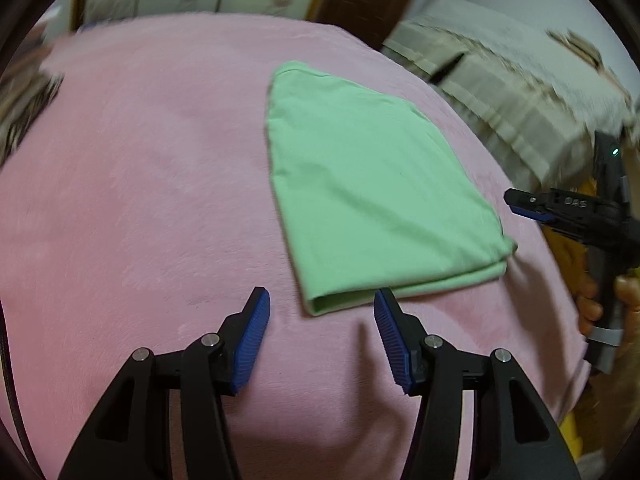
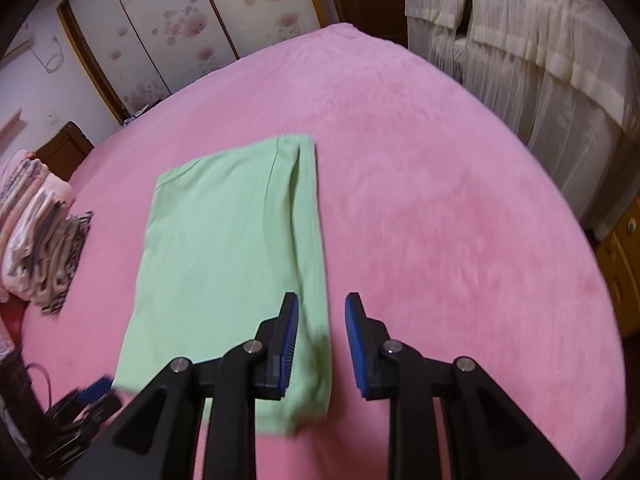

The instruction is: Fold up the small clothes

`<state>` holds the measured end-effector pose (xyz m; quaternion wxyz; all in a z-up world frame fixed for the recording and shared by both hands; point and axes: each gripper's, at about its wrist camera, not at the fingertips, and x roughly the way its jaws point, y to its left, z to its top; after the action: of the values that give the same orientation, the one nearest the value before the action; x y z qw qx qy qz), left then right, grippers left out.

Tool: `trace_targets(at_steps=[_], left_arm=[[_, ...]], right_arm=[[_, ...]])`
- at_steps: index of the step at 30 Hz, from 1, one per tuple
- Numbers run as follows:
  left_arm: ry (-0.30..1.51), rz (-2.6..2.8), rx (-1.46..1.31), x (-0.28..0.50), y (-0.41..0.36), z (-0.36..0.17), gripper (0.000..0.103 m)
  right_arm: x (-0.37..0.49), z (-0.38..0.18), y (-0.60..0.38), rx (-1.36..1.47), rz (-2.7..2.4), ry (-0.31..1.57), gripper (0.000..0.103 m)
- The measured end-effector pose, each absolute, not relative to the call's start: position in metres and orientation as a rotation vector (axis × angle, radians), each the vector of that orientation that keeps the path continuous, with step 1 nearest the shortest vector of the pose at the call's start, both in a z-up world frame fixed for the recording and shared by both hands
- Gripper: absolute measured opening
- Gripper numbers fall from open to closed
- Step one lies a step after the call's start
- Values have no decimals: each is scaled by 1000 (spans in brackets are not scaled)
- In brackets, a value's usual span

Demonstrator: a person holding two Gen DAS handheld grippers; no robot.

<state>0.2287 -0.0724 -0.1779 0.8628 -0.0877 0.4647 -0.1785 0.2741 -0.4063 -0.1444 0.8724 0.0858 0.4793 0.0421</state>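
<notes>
A light green folded garment lies flat on the pink blanket. My left gripper is open just above the blanket, and the garment's near folded corner shows between its blue pads without touching them. In the right wrist view the same garment stretches away to the left. My right gripper hovers over its near right edge with the jaws a little apart and nothing pinched. From the left wrist view the right gripper sits at the garment's right side, held by a hand.
A stack of folded clothes rests at the bed's left edge. Cream frilled fabric covers furniture beyond the bed's far right side, with a yellow cabinet beside it. Wardrobe doors stand behind the bed.
</notes>
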Motion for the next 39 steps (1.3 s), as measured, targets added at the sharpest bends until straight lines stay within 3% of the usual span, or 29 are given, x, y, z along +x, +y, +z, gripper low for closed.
trace_targets(at_steps=[4,10,15,17,23,26,28,35,39], left_arm=[[972,-367,-129,229,-79,-183,53],[978,-355,-96,233,-79,-185,43],[968,-365,-77,237,-82,-181,30],[957,-380,-75,238,-85,-178,18],[916,-388,-60,237,-91,-168,5],[915,-369,-99,239,-86,-167,3],[900,-349,-149,239,-80,-165,3],[878,-328,-395,238,-50,-170,3],[949,-321,-400,238,-49,-188,3]], right_arm=[[249,-153,-410,266,99,1019,24],[233,-171,-413,357,102,1032,24],[232,-180,-417,442,113,1028,24],[232,-182,-418,463,117,1029,24],[231,-182,-420,495,136,1012,24],[231,-184,-417,484,154,1001,22],[230,-181,-413,460,163,989,10],[222,-161,-401,451,217,940,9],[220,-169,-396,392,178,981,9]])
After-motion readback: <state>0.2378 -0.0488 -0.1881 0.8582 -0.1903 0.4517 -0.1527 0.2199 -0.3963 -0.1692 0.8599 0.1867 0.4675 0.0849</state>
